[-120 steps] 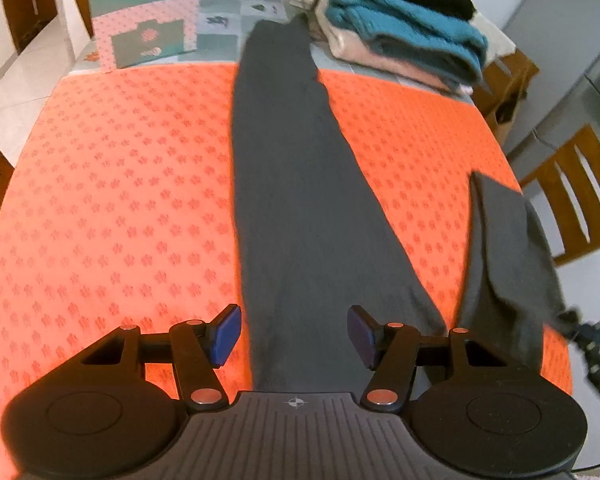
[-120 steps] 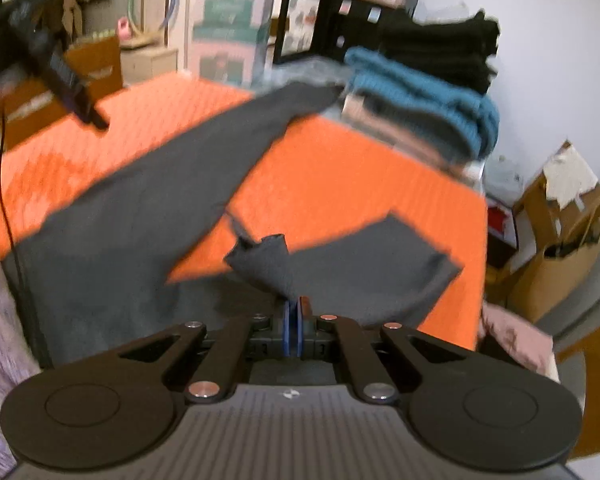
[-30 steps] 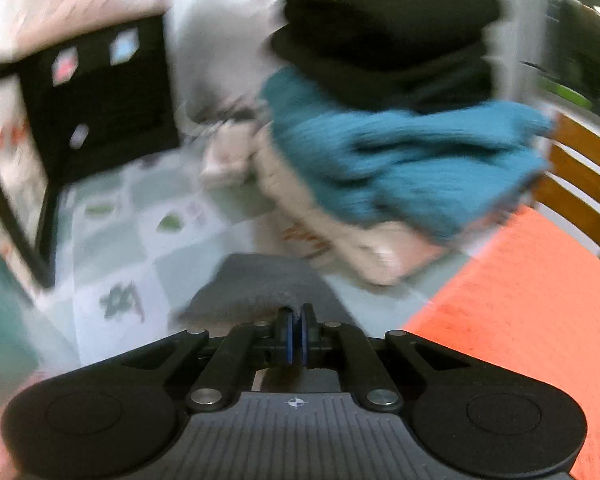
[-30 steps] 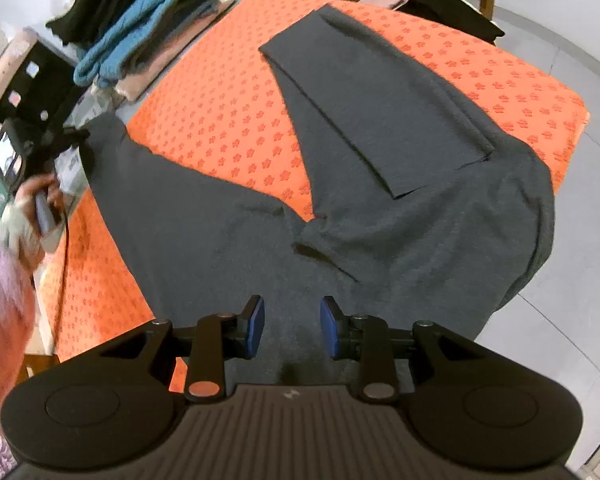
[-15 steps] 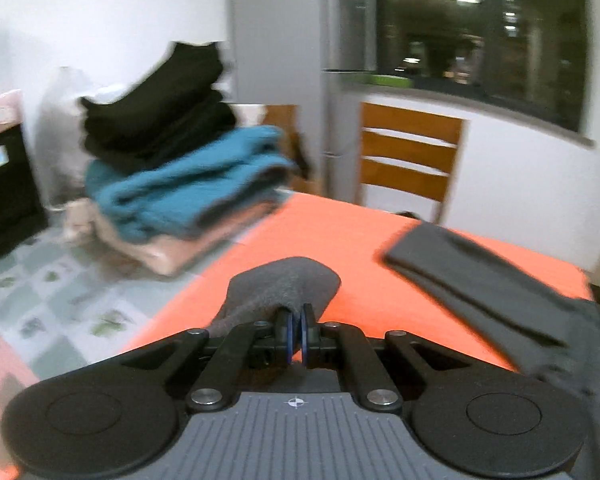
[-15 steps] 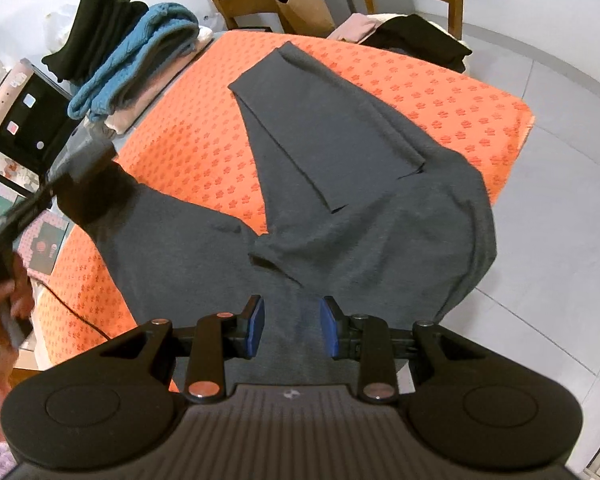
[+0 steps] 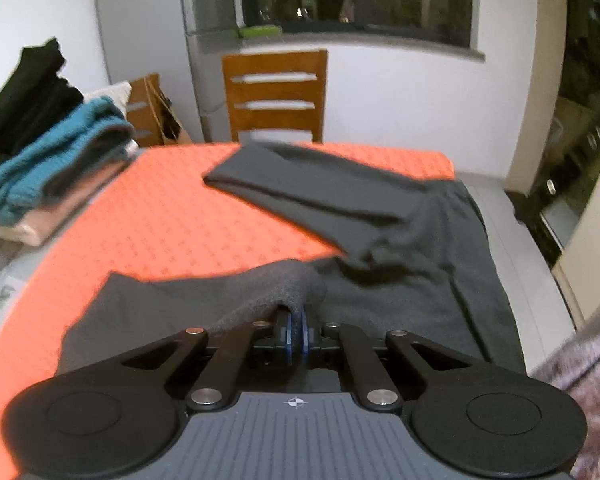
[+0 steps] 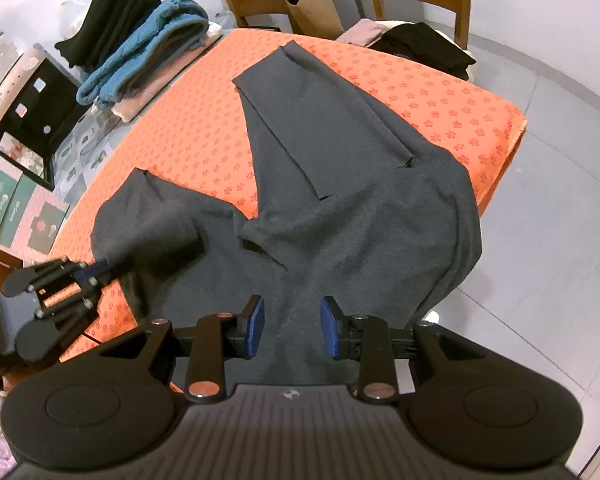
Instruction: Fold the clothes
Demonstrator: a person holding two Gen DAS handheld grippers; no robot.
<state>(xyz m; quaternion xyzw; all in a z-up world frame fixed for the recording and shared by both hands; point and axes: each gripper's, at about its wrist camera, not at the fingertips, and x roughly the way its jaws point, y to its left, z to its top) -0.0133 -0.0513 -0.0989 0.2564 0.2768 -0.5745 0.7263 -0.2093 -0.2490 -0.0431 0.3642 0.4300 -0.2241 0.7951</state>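
A dark grey long-sleeved top (image 8: 360, 220) lies on the orange tablecloth (image 8: 204, 132), its lower part hanging over the near table edge. One sleeve (image 8: 312, 108) is folded flat across the cloth. My left gripper (image 7: 295, 330) is shut on the cuff of the other sleeve (image 7: 276, 288), holding it doubled back over the top's body (image 7: 400, 280). From the right wrist, that left gripper (image 8: 96, 270) shows at the left with the sleeve (image 8: 148, 220) bunched at its tips. My right gripper (image 8: 292, 328) stands open above the top's body, nothing between its pads.
A stack of folded black, teal and pink clothes (image 8: 140, 48) sits at the table's far left corner, also seen as the stack (image 7: 52, 148). Printed boxes (image 8: 20, 92) stand beside it. A wooden chair (image 7: 276, 96) and another chair bearing clothes (image 8: 420, 46) stand past the far edge.
My left gripper has swung the sleeve cuff away from the clothes stack and back over the top's body, and the sleeve now lies doubled. The right gripper stays open, shifted slightly.
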